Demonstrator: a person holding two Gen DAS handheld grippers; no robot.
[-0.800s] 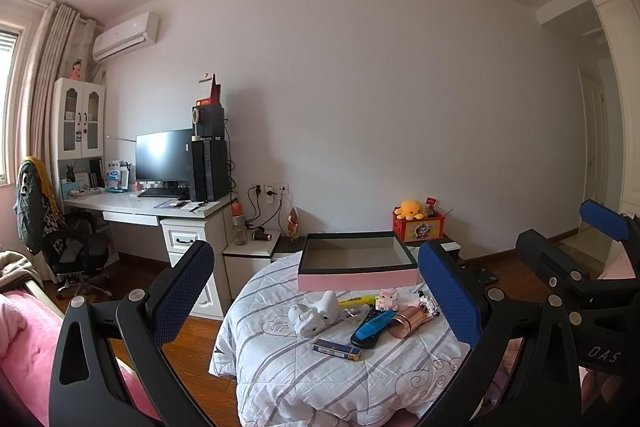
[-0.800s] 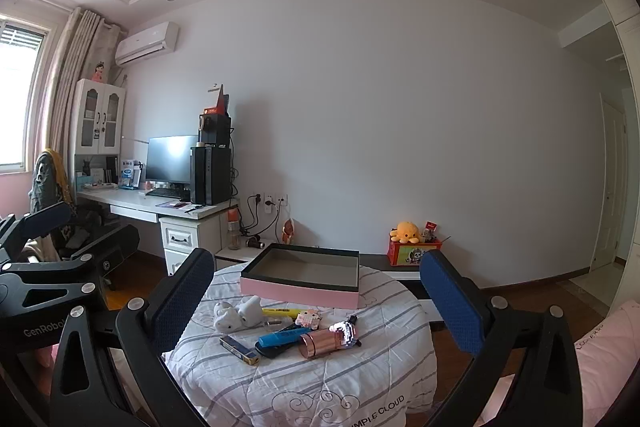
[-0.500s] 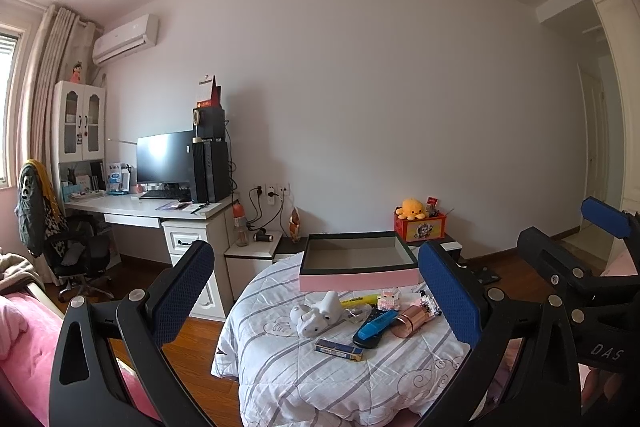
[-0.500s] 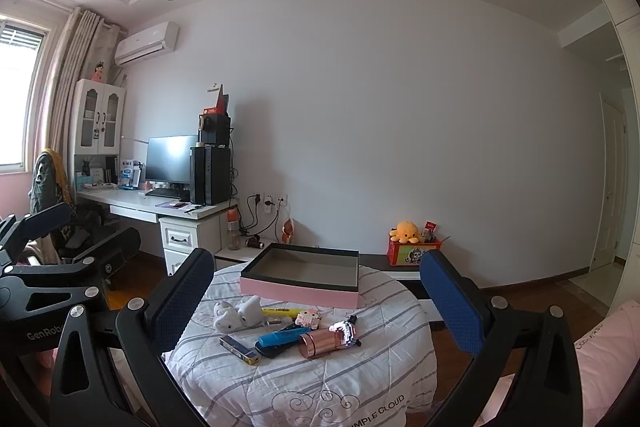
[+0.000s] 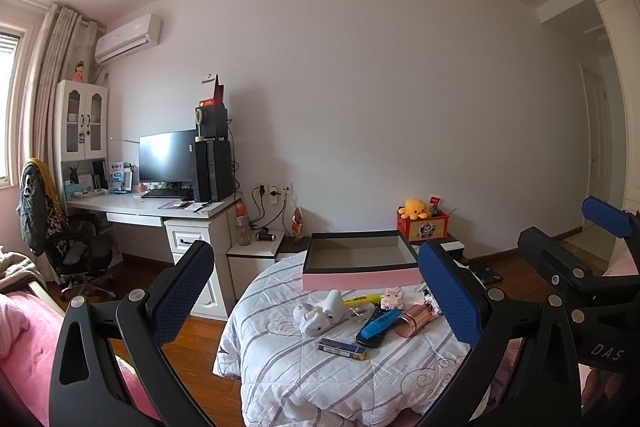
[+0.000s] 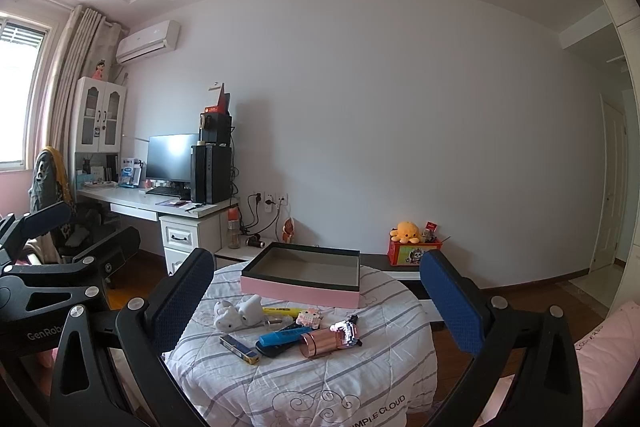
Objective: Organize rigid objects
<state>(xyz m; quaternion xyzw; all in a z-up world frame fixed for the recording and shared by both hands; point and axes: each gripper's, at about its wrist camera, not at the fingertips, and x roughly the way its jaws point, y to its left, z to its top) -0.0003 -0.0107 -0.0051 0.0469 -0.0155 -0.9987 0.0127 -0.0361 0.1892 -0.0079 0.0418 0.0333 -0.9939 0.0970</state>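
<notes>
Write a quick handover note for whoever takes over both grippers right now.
Left gripper: open, empty, held level short of the table.
Right gripper: open, empty, also level.
Things: pink box at the back of the round table, nothing visible inside. In front of it lie a white toy, blue marker, copper tube, small blue box and yellow marker.
Done: nothing sorted yet.
Left: everything, presumably into the box.

The quilt (image 6: 360, 399) covering the round table reads "SIMPLE CLOUD" along its near edge, the left gripper (image 6: 36, 291) carries "GenRob" before the lettering is cut off, and the right gripper (image 5: 600, 287) shows "DAS".
</notes>
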